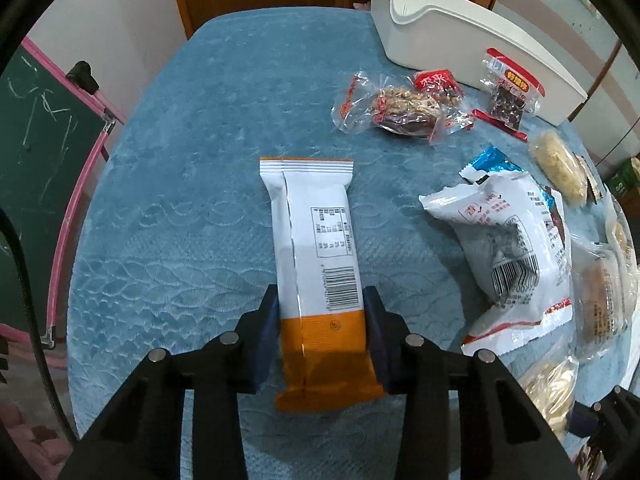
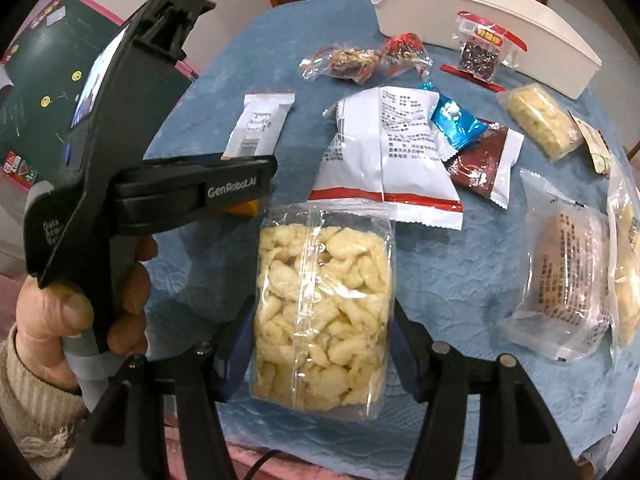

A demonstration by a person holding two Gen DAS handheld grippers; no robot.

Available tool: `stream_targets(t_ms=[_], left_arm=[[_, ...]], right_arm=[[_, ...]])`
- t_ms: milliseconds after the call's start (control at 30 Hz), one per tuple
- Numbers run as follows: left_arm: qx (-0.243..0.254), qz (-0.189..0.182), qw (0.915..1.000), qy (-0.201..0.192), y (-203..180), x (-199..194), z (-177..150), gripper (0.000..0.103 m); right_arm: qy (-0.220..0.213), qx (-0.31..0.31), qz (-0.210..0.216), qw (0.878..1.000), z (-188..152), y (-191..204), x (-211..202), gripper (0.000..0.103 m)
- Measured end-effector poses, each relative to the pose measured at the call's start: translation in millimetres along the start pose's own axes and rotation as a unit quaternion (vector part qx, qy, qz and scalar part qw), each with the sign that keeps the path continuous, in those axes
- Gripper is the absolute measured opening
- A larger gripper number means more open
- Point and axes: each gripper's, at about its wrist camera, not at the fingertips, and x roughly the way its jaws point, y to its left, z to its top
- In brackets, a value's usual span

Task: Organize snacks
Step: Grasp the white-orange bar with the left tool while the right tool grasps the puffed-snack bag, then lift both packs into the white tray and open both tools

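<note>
wrapper bar (image 1: 316,264) | lengthwise along left gripper (image 1: 323,320) | orange end nearest

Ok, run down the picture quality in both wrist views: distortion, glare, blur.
Left wrist view: strong fisheye bending with dark corners; orange-and-white wrapper sharp, barcode readable. Right wrist view: same bending; glare on the clear bag of puffed snacks; the white bin looks overexposed.

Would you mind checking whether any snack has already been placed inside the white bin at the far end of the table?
Cannot tell; the white bin shows only its rim and outer walls, and its interior is hidden.
</note>
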Motion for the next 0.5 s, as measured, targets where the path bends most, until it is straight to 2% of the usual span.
stream_targets(t_ms=[200, 400, 500], left_arm=[[-0.007, -0.012, 0.9998, -0.013, 2.7, -19.1, -4.1, 0.037], [0.017, 0.003, 0.9973, -0.072, -6.9, -68.7, -0.2, 0.037], [0.02, -0.005, 0.9957, -0.09, -11.7, -93.0, 7.0, 0.037]], right_arm=[[-0.027, 0.007, 0.008, 1.0, 4.0, -12.6, -15.5, 0.061], [-0.069, 0.005, 0.011, 0.998, 12.0, -18.9, -36.5, 0.061], [-0.098, 0.009, 0.013, 0.995, 13.5, -28.1, -56.0, 0.061]])
